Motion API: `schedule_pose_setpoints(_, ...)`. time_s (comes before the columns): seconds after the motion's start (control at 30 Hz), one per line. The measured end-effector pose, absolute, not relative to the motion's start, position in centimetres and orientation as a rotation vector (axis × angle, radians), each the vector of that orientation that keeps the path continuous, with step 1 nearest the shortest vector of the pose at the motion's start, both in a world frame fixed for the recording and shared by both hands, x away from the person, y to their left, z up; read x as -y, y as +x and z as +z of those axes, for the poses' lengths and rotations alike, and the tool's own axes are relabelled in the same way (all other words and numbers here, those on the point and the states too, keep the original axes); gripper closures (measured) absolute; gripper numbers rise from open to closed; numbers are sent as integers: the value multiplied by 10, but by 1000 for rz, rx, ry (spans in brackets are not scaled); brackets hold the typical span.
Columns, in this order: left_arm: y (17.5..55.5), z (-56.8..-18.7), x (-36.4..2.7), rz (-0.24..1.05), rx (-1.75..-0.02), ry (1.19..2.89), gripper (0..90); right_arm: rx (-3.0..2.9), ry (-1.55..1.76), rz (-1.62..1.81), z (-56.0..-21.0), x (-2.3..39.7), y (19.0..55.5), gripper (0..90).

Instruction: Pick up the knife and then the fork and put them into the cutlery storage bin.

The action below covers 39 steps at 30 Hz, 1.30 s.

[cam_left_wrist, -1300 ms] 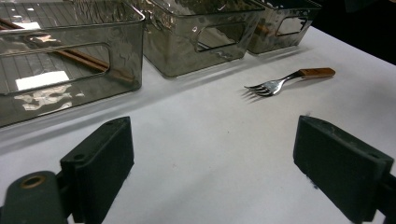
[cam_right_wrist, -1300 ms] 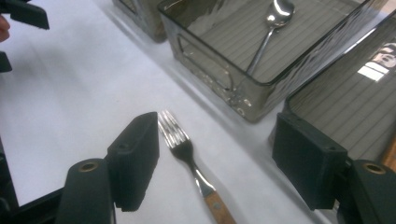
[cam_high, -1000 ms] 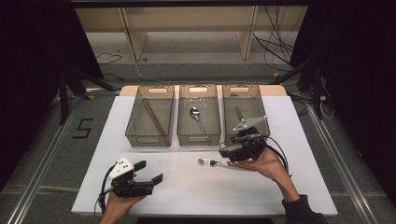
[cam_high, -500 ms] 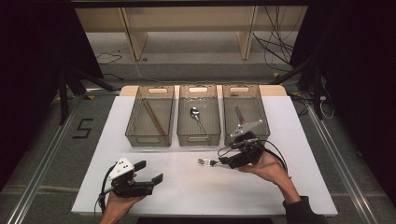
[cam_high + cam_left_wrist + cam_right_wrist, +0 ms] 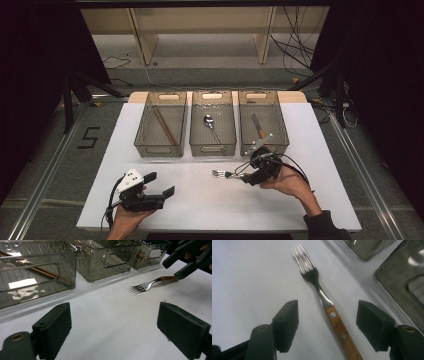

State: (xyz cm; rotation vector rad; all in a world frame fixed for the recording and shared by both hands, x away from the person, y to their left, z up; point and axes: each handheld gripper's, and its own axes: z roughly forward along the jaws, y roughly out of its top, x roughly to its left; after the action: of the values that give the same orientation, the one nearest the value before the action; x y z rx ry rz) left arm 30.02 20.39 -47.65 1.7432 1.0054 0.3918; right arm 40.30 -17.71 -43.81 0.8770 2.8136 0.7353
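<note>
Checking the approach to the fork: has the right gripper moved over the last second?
Yes. The right gripper has dropped from the right bin's front edge toward the fork; jaws closing slightly, astride its handle, not gripping.

The fork's (image 5: 325, 302) wooden handle end runs off the bottom edge in the right gripper view.

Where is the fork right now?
The fork lies flat on the white table, right of middle in the high view, just before the bins, its wooden handle between the right gripper's open jaws.
</note>
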Motion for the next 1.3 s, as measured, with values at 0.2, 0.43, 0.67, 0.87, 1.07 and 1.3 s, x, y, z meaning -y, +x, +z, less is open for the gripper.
schedule_pose_setpoints(0.2, 300, -477, -204, 393, -1003, 1745, 118, -2820, 873, 639, -449, 174, 407, 387)
schedule_pose_setpoints(0.43, 300, -477, -203, 390, -1006, 1745, 118, -2830, 868, 598, -457, 174, 410, 456)
schedule_pose_setpoints(0.67, 300, -477, -203, 390, -1005, 1749, 118, -2841, 870, 573, -464, 175, 413, 539)
schedule_pose_setpoints(0.87, 300, -477, -203, 390, -1006, 1746, 118, -2842, 849, 555, -466, 173, 412, 637)
schedule_pose_setpoints(1.07, 300, -477, -203, 390, -1002, 1752, 118, -2864, 715, 537, -465, 170, 406, 740)
schedule_pose_setpoints(1.3, 300, -477, -203, 390, -1004, 1748, 118, -2874, 629, 518, -462, 165, 401, 773)
